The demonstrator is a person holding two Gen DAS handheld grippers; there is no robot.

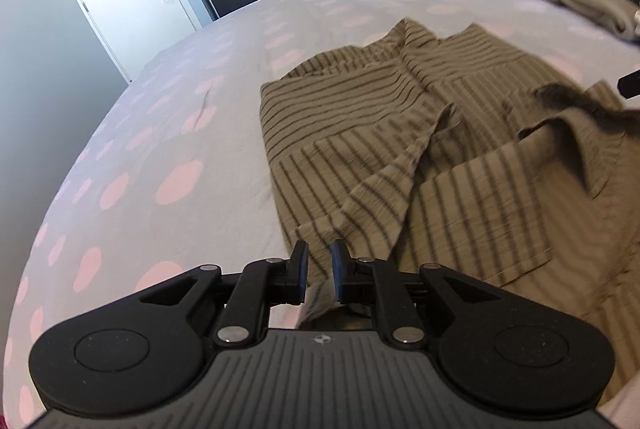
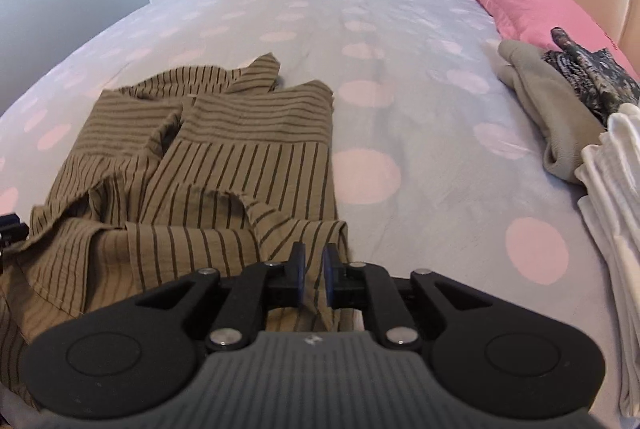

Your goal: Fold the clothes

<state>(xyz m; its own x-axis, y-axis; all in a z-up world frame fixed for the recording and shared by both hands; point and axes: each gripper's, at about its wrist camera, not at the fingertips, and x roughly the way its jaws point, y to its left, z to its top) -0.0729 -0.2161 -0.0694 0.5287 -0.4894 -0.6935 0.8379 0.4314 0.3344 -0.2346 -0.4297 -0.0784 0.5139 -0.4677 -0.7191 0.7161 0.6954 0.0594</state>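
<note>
Left wrist view shows the polka-dot bed (image 1: 160, 117) running out of frame on every side, with the striped olive shirt (image 1: 380, 117) spread rumpled across its near part, blurred and cut off at the right edge. Beside the pink pillow (image 2: 532, 5), a beige garment (image 2: 548, 101), a dark patterned one (image 2: 592, 73) and a cropped white stack (image 2: 616, 213) lie heaped. Left gripper (image 1: 320, 269) and right gripper (image 2: 314, 271) each show a narrow gap with shirt fabric in it; whether the pads press it is unclear.

Both wrist views look close down across the striped shirt (image 1: 400, 133).
</note>
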